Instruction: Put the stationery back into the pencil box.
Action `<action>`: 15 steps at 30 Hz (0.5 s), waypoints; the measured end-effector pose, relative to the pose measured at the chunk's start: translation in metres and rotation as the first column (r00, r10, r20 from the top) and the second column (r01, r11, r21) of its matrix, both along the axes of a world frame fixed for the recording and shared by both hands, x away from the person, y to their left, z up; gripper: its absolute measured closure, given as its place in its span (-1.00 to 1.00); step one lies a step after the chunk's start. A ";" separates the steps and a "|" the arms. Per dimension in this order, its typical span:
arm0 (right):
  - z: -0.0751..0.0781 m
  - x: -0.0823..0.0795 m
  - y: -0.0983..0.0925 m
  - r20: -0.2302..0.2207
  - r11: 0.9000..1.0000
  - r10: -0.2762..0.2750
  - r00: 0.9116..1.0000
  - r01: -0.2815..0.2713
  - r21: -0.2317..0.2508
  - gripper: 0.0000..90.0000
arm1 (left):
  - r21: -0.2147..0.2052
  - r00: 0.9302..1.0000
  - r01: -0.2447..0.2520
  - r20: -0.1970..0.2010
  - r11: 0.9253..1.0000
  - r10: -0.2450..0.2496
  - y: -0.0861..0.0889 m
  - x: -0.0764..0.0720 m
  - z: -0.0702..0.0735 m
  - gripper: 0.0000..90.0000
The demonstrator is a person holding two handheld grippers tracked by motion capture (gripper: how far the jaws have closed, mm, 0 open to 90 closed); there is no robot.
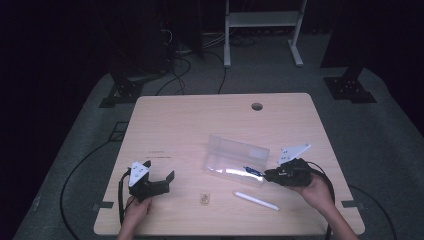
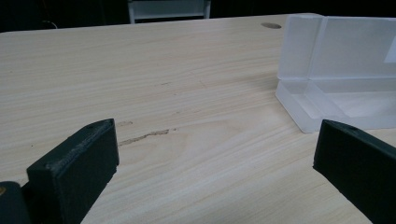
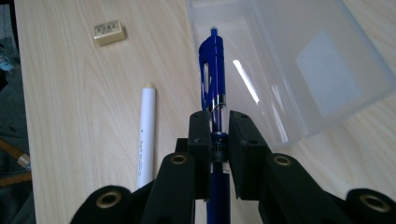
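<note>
— Pen (image 3: 212, 70) first: where is it sitting right now?

— I'm gripping it in my right gripper (image 3: 218, 135), jaws closed on the clear barrel just behind the metal band, and I'm holding its clip end over the open plastic case (image 3: 322, 60).

— Is it handling easily?

— I'm judging it light and stiff, but the smooth barrel is looking slippery, so I'm keeping hold near the middle rather than the tip.

— And the other hand?

— My left gripper (image 1: 150, 181) is resting open on the table (image 1: 200, 115), holding nothing. The white stick (image 3: 146, 135) and small eraser (image 3: 109, 32) are lying apart beside the case.
</note>
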State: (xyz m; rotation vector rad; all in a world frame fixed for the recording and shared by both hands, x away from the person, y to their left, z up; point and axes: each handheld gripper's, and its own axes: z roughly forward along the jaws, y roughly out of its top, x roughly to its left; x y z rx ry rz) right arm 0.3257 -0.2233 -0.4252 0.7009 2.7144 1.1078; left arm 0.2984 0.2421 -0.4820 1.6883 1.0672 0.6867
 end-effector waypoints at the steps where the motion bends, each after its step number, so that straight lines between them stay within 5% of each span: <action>1: 0.002 0.002 0.002 -0.001 1.000 0.004 1.000 -0.004 0.002 0.76 | 0.000 1.000 0.000 0.000 1.000 0.000 0.000 0.000 0.000 -1.00; 15: 0.014 0.035 0.044 -0.019 0.998 0.055 0.998 -0.055 -0.012 0.76 | -0.007 1.000 0.003 -0.003 1.000 -0.003 0.001 0.000 0.000 -1.00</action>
